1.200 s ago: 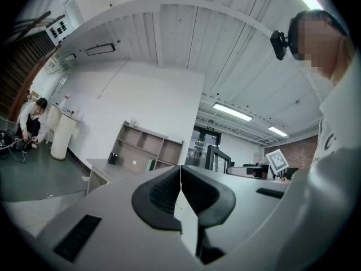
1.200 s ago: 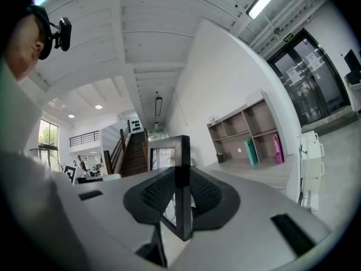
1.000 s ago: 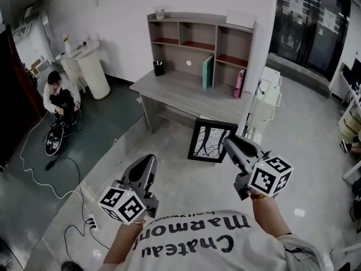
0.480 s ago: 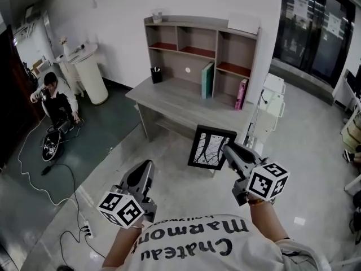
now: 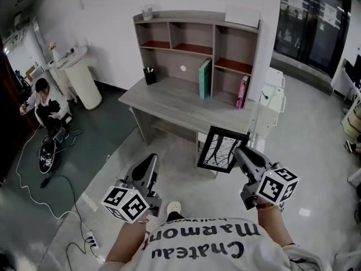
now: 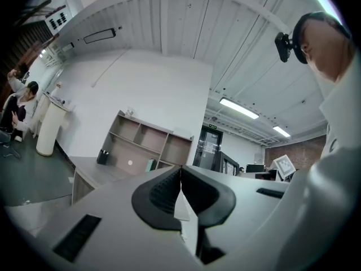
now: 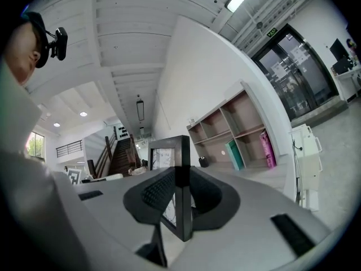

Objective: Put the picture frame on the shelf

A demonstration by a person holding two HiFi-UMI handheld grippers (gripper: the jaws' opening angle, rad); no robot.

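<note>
Head view: frame [image 5: 223, 149] upright, long side near vertical, pinched at right edge between right gripper [image 5: 239, 152] jaws, hanging over floor [image 5: 316, 151] just short of desk [image 5: 169, 97]. Shelf [image 5: 215, 44] beyond, up and left, well apart. Left gripper [image 5: 150, 161] closed, nothing held, farther from shelf.

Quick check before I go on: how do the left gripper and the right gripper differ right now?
The right gripper is clamped on the edge of the black picture frame; the left gripper holds nothing. The right gripper's jaws stand apart by the frame's thickness; the left gripper's jaws are together. Both are the same grey build and point toward the desk with the shelf unit.
</note>
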